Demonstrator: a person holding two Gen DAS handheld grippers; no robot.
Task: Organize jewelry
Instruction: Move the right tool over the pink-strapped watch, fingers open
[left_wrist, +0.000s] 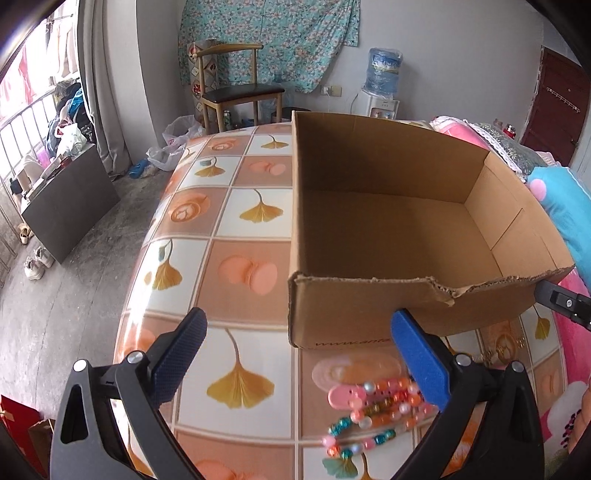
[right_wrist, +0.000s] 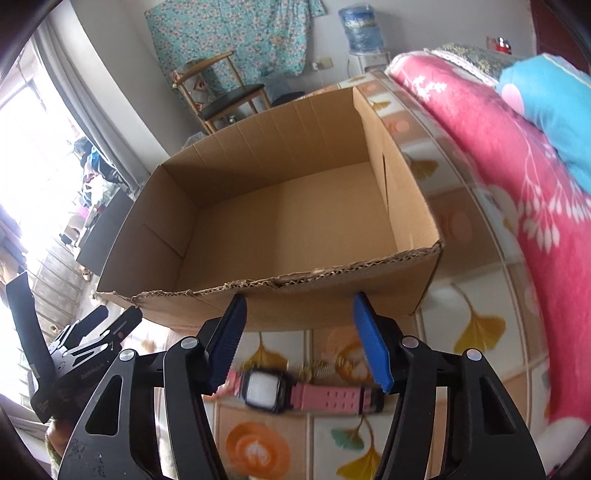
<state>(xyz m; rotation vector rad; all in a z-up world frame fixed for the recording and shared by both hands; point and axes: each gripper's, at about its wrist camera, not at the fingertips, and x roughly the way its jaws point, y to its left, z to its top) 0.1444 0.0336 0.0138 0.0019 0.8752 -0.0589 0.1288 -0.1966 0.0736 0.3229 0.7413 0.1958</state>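
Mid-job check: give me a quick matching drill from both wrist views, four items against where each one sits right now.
Items:
1. pink watch
2. beaded bracelets
3. cardboard box
4. gold springy piece

Places:
A. on the tablecloth between the watch and the box
B. flat on the tablecloth below the open right gripper
C. on the tablecloth by the left gripper's blue finger
D. standing open on the table, nothing visible inside

Pairs: 1-B, 2-C, 3-D, 4-A
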